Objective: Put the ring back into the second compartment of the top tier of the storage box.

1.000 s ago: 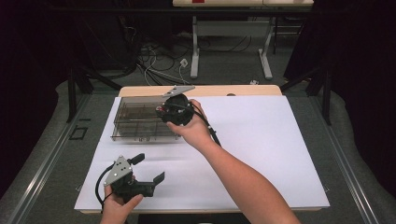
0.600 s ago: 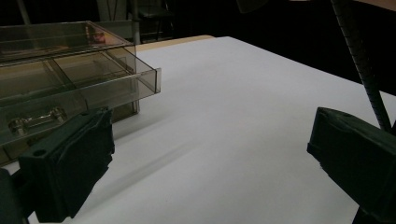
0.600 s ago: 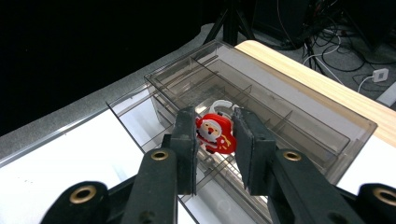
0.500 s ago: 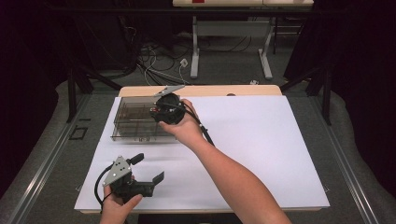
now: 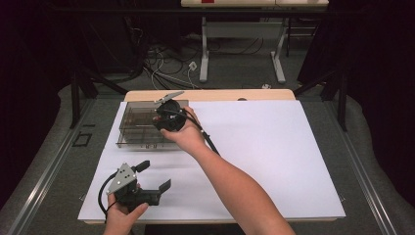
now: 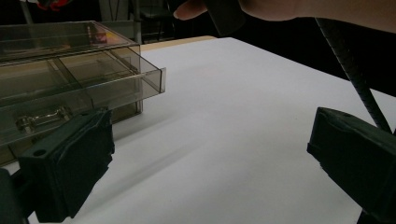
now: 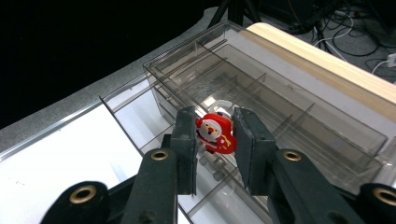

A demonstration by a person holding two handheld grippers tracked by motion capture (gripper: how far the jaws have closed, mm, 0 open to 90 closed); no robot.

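At about seven o'clock on the white sheet (image 5: 274, 147), low in the high view, the left gripper (image 5: 155, 177) rests in the person's left hand with its jaws spread wide and nothing between them. Its own view looks across bare sheet toward the smoky clear organiser box (image 6: 70, 74) at ten o'clock, one shallow drawer (image 6: 121, 81) pulled out toward the sheet.

Further right, at roughly eleven o'clock on the sheet, the right gripper (image 5: 164, 115) hangs over the box (image 5: 142, 125), held from above by the right hand (image 5: 183, 132). In the right gripper view its jaws pinch a small Santa figure (image 7: 214, 134) between the pads, above the box's divided compartments (image 7: 261, 102).

Judging by this, the step in hand is carrying the Santa over the box, either to drop it into a cell or lift it clear; which one I cannot tell. If it is to go in, the next move calls for lining the figure over a single compartment between the thin dividers, lowering until it is inside the walls, then easing the jaws apart. The left gripper may have to steady the box.

The Santa is a flat, glossy little piece, red with a white beard and a pale face, held upright and gripped at its sides. Something pale lies in the cell just behind it, too blurred to name.
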